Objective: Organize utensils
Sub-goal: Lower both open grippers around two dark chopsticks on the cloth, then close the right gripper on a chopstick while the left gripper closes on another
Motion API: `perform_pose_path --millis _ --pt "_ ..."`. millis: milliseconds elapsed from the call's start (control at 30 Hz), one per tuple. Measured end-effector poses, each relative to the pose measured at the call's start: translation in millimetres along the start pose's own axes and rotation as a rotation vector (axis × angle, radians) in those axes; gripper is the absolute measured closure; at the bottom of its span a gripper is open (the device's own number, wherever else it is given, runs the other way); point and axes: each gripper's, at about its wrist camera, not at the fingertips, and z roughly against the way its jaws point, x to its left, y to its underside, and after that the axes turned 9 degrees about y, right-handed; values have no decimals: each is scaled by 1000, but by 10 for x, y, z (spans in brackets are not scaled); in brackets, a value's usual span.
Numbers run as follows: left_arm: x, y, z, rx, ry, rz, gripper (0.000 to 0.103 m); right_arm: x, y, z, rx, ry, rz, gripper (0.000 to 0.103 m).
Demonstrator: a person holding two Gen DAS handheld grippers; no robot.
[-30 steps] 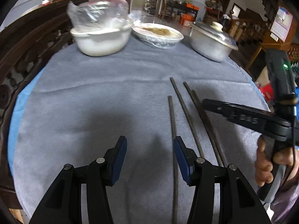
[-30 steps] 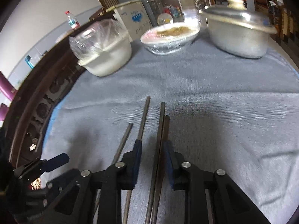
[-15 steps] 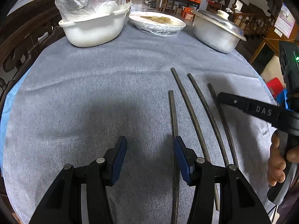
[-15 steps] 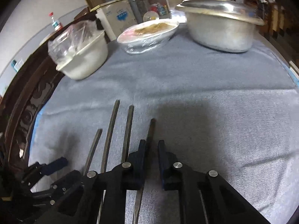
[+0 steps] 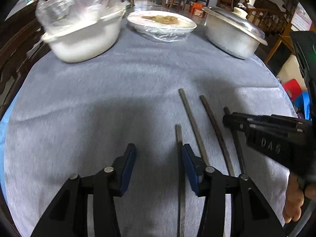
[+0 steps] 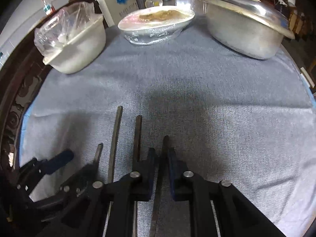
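**Four chopsticks on the cloth, one pinched by the right gripper**

Four dark chopsticks lie side by side on the grey tablecloth (image 5: 98,90), roughly parallel and pointing toward the far dishes. Counted from the left in the left wrist view: the first chopstick (image 5: 179,148) sits shortest up the cloth, the second chopstick (image 5: 192,122) reaches farthest, the third chopstick (image 5: 215,130) lies just right of it, and the fourth chopstick (image 5: 237,148) is the rightmost.

The right gripper (image 6: 162,154) has its two blue-padded jaws drawn narrow onto the fourth chopstick, whose tip pokes out just ahead of the pads. Whether the stick is lifted off the cloth cannot be told. In the left wrist view the same gripper reaches in from the right and crosses over that stick, hiding part of it.

The left gripper (image 5: 158,158) has its jaws spread wide and grips nothing. Its right finger (image 5: 188,164) stands just beside the first chopstick, which runs down between the two fingers; the finger also covers the near part of the second chopstick.

Three dishes stand at the far edge of the cloth: a white bowl (image 5: 85,39) with loose clear plastic over it, a plate (image 5: 162,24) of food wrapped in film, and a metal pot (image 5: 231,37) with its lid on. A carved dark wooden rim (image 6: 17,102) borders the table on the left.
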Motion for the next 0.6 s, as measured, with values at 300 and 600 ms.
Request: perform_pose_path --millis 300,600 --pt "140 -13 19 16 8 -9 93 -193 216 65 -5 -35 -21 96" --pt "152 2 56 64 27 35 85 -199 184 36 68 -27 -17 94"
